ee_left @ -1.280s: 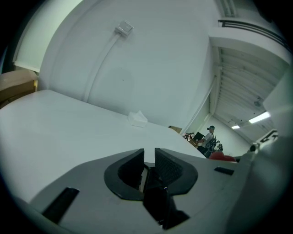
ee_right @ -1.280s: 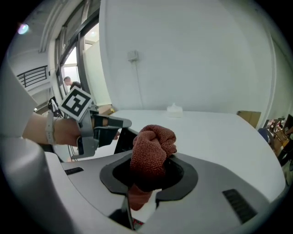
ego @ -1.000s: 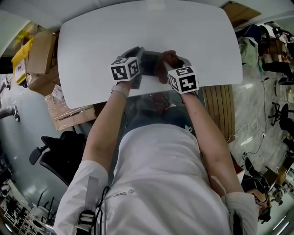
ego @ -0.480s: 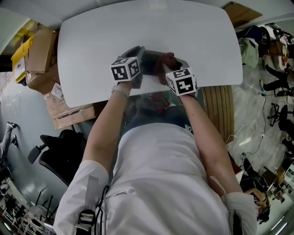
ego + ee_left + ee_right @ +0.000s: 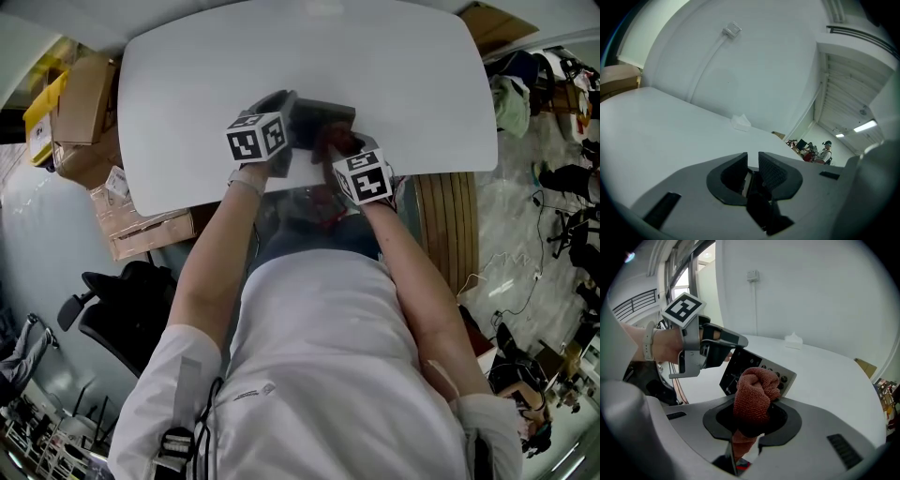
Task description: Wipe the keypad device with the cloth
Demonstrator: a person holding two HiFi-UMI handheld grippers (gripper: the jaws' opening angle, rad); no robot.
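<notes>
Cloth (image 5: 757,390) right of keypad device (image 5: 740,365).

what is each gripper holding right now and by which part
The right gripper pinches the bunched red cloth low down, its wad sticking out past the jaws. The left gripper clamps the keypad device by one edge.

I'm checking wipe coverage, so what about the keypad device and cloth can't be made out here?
Head view: the left gripper, right gripper and cloth cover most of the keypad device.
Right gripper view: cloth hides the device's middle; whether they touch is unclear; key markings too small.
Left gripper view: only a thin edge shows between the jaws; its body hides the rest.
</notes>
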